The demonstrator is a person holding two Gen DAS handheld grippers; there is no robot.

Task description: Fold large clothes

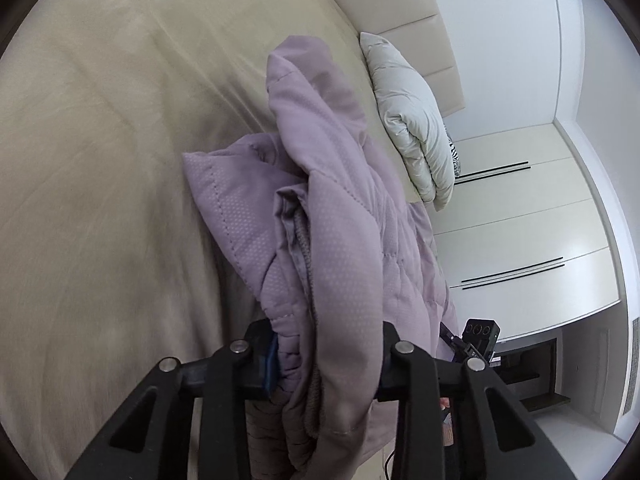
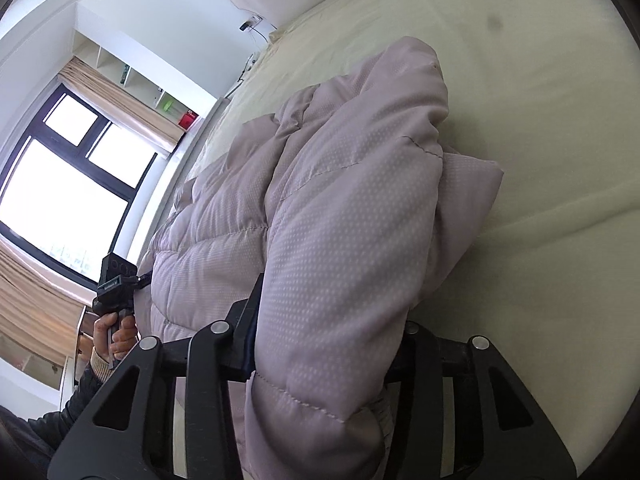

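Lilac quilted fabric fills the middle of both views: a padded jacket heaped on the beige bed sheet, its dotted weave and stitched seams plain to see.

From the left wrist view, the left gripper sits at the bottom centre of the frame with a thick fold of the jacket bunched between its two black jaws; they are clenched on that fold, narrowed to the thickness of the padding. A grey ribbed knit lining shows inside the fold. A pale pillow leans at the upper right against the cream headboard.

From the right wrist view, the right gripper at the bottom centre likewise grasps a rolled edge of the jacket, which spills over and down past the jaws.

Both sets of fingertips are buried in cloth, so the pads themselves cannot be made out. At the lower left of the right view, a hand grips the handle of the other gripper, whose jaws are hidden behind the jacket. The jacket's far parts and overall shape are hard to read.
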